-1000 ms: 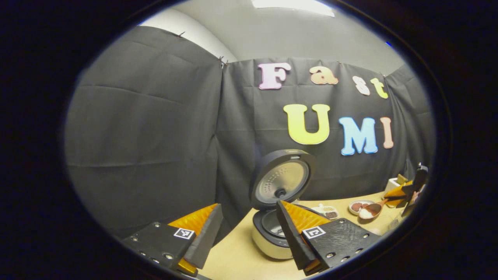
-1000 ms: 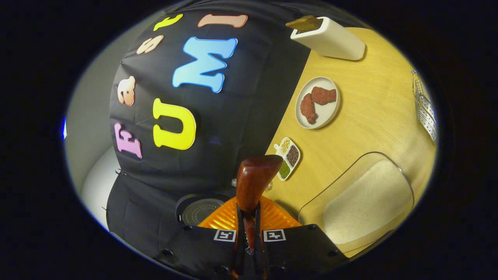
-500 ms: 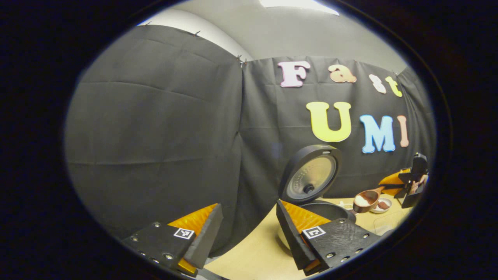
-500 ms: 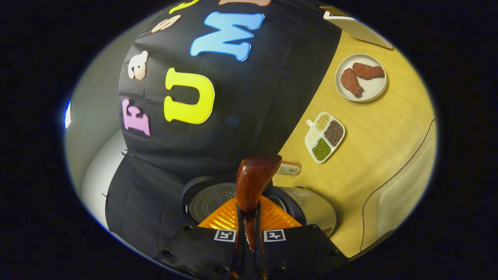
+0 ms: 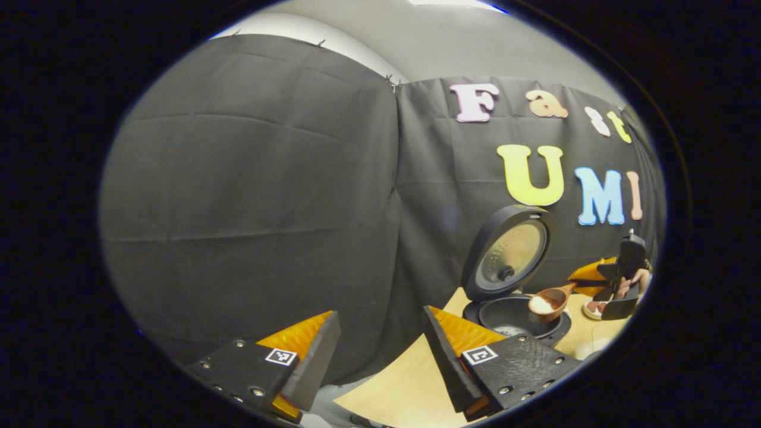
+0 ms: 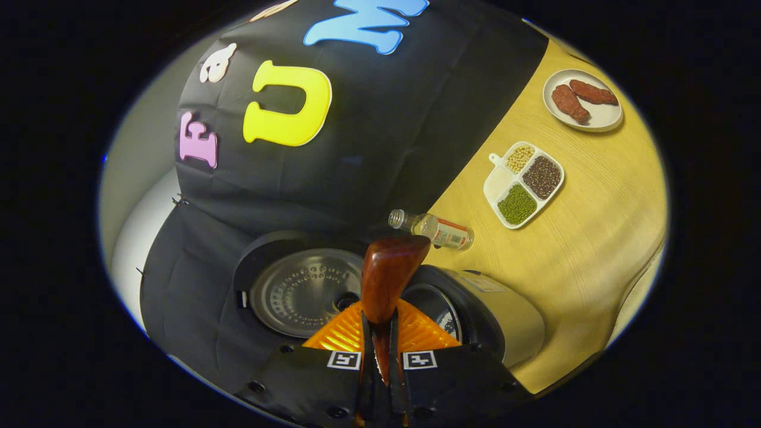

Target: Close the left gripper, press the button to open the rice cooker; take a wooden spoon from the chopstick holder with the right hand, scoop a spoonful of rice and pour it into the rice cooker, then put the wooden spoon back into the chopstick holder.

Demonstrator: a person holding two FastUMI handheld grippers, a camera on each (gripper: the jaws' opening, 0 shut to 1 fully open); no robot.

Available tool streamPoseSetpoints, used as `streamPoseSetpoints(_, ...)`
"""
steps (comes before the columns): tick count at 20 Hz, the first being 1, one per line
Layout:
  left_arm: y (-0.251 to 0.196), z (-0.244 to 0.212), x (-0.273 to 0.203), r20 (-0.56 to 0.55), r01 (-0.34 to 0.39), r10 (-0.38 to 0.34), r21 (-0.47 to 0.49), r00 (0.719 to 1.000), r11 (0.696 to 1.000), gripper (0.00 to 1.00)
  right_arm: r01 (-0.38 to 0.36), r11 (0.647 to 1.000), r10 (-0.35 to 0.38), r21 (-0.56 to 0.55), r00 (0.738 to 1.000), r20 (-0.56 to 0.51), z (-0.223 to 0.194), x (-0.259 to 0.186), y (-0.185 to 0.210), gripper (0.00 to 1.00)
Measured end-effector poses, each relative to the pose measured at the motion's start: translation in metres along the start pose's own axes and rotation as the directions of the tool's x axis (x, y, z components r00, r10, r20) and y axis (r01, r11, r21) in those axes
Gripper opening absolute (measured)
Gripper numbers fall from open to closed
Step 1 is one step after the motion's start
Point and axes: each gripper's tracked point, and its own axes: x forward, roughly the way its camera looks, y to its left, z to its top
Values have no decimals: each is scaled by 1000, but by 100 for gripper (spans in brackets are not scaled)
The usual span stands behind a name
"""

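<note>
I have the wooden spoon [image 5: 550, 302] loaded with a small heap of white rice and hanging right over the open pot of the rice cooker [image 5: 516, 315], whose lid stands tilted up behind it. My right hand-held gripper [image 6: 380, 356] is clamped on the spoon's handle, both fingers pressed against it; in the left gripper view I see it off at the right edge with a hand wrapped around it. My left hand-held gripper [image 5: 380, 356] hangs back near the worktop's [image 6: 594, 238] left end with its fingers apart and nothing between them. As I judge it, the lid is opened, the spoon fetched and the scoop made; what is left is tipping the rice in and returning the spoon to the chopstick holder. Beyond the cooker, in the right gripper view, lie a small bottle [image 6: 434, 227] on its side, a divided tray of grains [image 6: 523, 184] and a plate [image 6: 585, 101] carrying two brown pieces. The bottle's label is too small to read.
</note>
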Motion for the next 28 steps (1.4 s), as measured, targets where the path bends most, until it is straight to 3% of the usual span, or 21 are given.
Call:
streamPoseSetpoints(6, 4, -12, 0, -25, -16, 16, -9, 1000, 1000, 84, 53, 973, -55, -223, 998, -2, -17, 28, -2, 11)
streamPoseSetpoints(9, 5, -11, -1, -33, -16, 15, -14, 999, 1000, 85, 85, 917, -84, -389, 996, 18, -22, 34, -4, 11)
streamPoseSetpoints(14, 6, -10, -3, -36, -16, 15, -20, 999, 1000, 84, 99, 789, -88, -606, 995, 49, -30, 34, 1, 12)
streamPoseSetpoints(17, 5, -9, -4, -34, -17, 17, -20, 999, 1000, 84, 102, 683, -74, -724, 995, 70, -32, 34, 3, 12)
streamPoseSetpoints(21, 4, -10, -6, -38, -17, 16, -25, 999, 1000, 84, 120, 507, -57, -854, 993, 105, -39, 34, 10, 12)
streamPoseSetpoints(28, 5, -10, -9, -37, -27, 26, -32, 999, 999, 84, 165, 149, 10, -975, 986, 168, -44, 25, 35, 12)
